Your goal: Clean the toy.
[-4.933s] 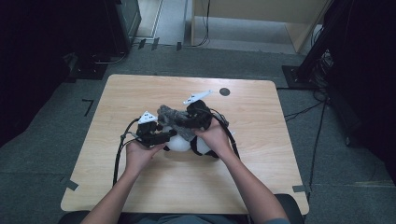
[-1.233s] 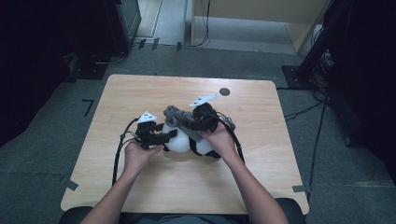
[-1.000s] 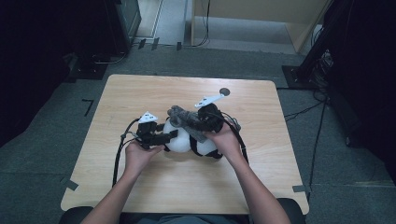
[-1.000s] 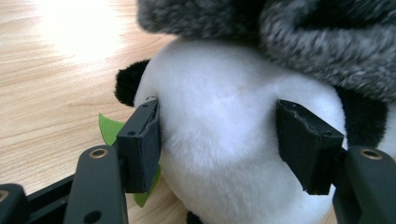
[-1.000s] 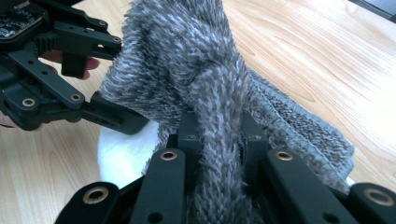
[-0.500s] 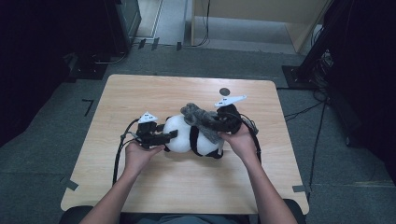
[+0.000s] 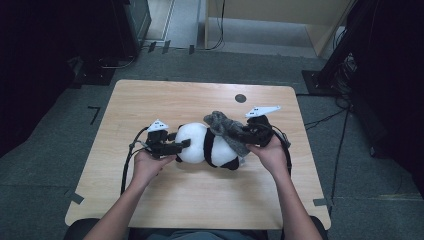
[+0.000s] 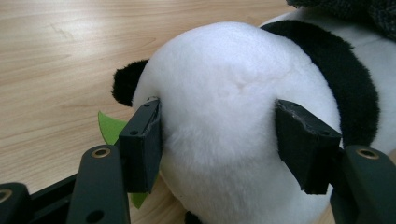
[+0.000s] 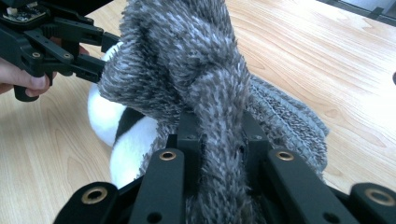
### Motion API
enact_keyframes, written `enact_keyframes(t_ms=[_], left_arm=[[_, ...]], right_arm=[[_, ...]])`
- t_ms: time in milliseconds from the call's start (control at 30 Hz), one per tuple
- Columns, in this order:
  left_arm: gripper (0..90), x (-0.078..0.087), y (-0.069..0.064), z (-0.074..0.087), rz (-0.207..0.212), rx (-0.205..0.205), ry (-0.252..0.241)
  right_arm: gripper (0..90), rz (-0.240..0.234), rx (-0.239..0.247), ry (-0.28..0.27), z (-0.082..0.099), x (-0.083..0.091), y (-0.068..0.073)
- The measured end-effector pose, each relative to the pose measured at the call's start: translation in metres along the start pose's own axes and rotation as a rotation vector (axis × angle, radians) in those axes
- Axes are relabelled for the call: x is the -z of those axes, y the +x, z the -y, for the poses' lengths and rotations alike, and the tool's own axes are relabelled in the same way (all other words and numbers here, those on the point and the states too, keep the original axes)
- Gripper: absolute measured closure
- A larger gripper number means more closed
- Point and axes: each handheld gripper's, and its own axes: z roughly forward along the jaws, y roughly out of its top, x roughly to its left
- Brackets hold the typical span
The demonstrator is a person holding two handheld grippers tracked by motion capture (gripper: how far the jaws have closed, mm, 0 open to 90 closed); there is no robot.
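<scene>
Panda plush toy [image 7: 205, 145] lying across the middle of a pale wooden tabletop [image 7: 200, 200], white head toward the left, black-banded body toward the right. Draped over the body and bunched up at its far right side, a grey fuzzy knitted cloth [image 7: 227, 129], touching the toy and not yet clear of it. Judged as mid-way through work on toy and cloth: head fully bare, cloth gathered and gripped, the rest of it resting on the panda's flank; impossible to say from this moment alone whether coming off or going on. Left tongs [image 7: 177, 146] lying level, pointing right, set about half open and pressed into the soft round head from both sides; in the left gripper view, black pads [image 8: 142, 144] sunk into white fur, with a small green felt leaf [image 8: 109, 128] peeking out beneath. Left hand [image 7: 150, 165] low behind them, forearm coming up from the near edge. Right tongs [image 7: 245, 132] pointing left, narrowed almost shut on a thick twist of the grey cloth, having just eased open a touch with the fabric pinched between the jaws; in the right gripper view, the fuzzy bundle [image 9: 196, 70] rising straight out of the grip. Right hand [image 7: 272, 152] wrapped around the handle, wrist angled inward, just beside the panda's body.
</scene>
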Motion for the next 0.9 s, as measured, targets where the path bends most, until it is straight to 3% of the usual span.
enact_keyframes(t_ms=[433,567,900], left_arm=[[34.7,-0.001,0.0,-0.001,-0.005,0.0,0.008],[34.5,-0.001,-0.001,-0.001,-0.013,-0.004,0.004],[35.0,-0.001,-0.002,0.0,-0.015,-0.018,-0.004]], right_arm=[[75.0,-0.012,-0.02,0.011,0.007,0.008,-0.016],[75.0,0.007,-0.01,0.018,0.01,0.011,-0.023],[75.9,0.049,-0.046,0.029,0.021,0.015,-0.037]])
